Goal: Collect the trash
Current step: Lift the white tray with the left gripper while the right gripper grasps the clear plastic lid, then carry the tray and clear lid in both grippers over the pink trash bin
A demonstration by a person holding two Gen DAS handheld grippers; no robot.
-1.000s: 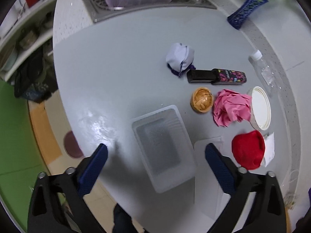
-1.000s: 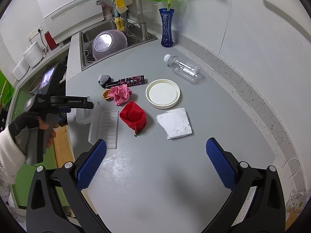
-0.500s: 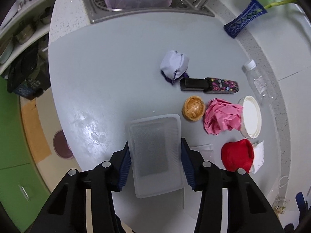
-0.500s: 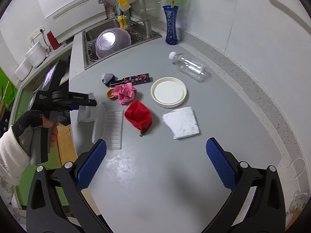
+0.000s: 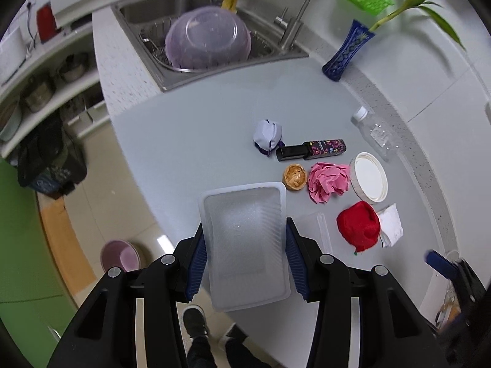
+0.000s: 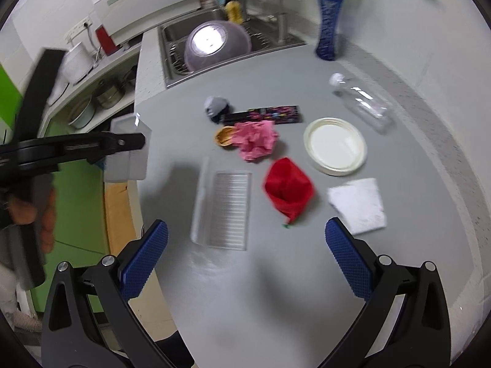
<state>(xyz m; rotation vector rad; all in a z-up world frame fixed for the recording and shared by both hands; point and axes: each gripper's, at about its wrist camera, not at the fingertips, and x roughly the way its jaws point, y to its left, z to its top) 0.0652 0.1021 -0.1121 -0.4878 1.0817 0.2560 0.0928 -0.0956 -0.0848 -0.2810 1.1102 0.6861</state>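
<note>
My left gripper [image 5: 244,225] is shut on a clear plastic container [image 5: 245,260], held by its two long sides and lifted off the grey counter [image 5: 196,141]. In the right wrist view the same container [image 6: 127,153] hangs at the counter's left edge. My right gripper [image 6: 245,227] is open and hovers over the counter, nothing between its fingers. Just beyond it lies a clear ribbed lid [image 6: 225,208]. A red crumpled wad [image 6: 288,187], pink paper [image 6: 254,141], a white napkin [image 6: 357,205] and a round white lid [image 6: 334,145] lie around.
Farther back are an orange cup [image 6: 225,136], a dark patterned box [image 6: 270,113], a grey wad [image 6: 216,107] and a plastic bottle [image 6: 362,104]. A sink holds a purple bowl [image 5: 207,43]; a blue vase [image 5: 346,53] stands by the wall. Floor lies left of the counter.
The left gripper closed on the clear container and raised it off the counter. The right gripper moved lower and closer to the ribbed lid and red wad, staying open.
</note>
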